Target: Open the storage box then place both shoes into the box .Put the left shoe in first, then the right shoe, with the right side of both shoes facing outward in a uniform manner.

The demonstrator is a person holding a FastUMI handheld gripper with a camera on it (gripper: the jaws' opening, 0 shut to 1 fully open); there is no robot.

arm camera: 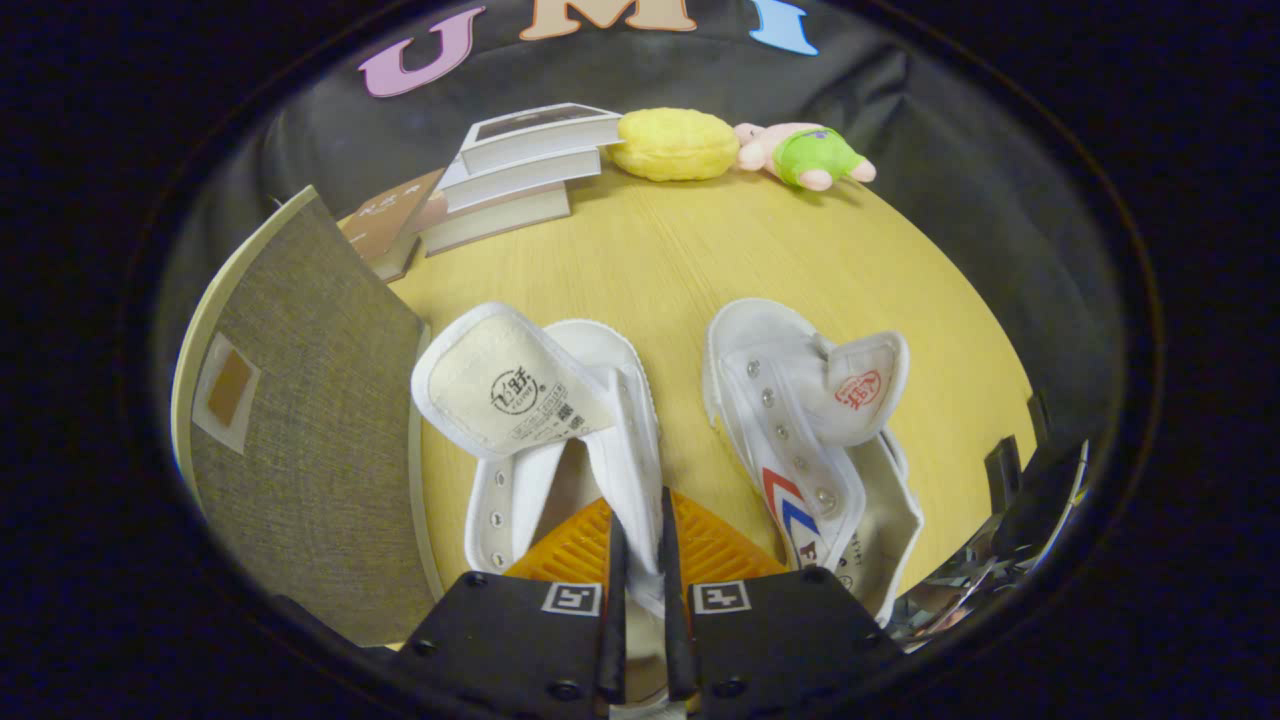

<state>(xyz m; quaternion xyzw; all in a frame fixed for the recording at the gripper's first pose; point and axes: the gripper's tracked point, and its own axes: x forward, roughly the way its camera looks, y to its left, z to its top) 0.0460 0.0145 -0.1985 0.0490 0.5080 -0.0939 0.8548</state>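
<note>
The gripper (640,560) is closing its two fingers down to a narrow slit, and the canvas side wall of the nearer white shoe (560,420) is sitting pinched in that slit — both fingers are pressing on the fabric. That shoe is lying just ahead of the fingers on the wooden table (700,260), its tongue (510,385) flipping forward so the printed underside is facing up, and its eyelet row is showing down the left flap.

The second white shoe (810,440) is resting just beside it on the right, apart from the fingers, with red and blue stripes showing on its side and its own tongue folding outward with a red stamp on it.

The storage box (300,420) is standing to the left of the held shoe, touching or nearly touching it — a grey fabric-covered panel with a pale rim is leaning at a tilt, and whether that panel is the lid or a wall is hard to tell.

Beyond the shoes, at the far side of the table, a stack of books (510,175) is sitting next to a yellow plush toy (675,145) and a pink plush figure in green (810,155)
</note>
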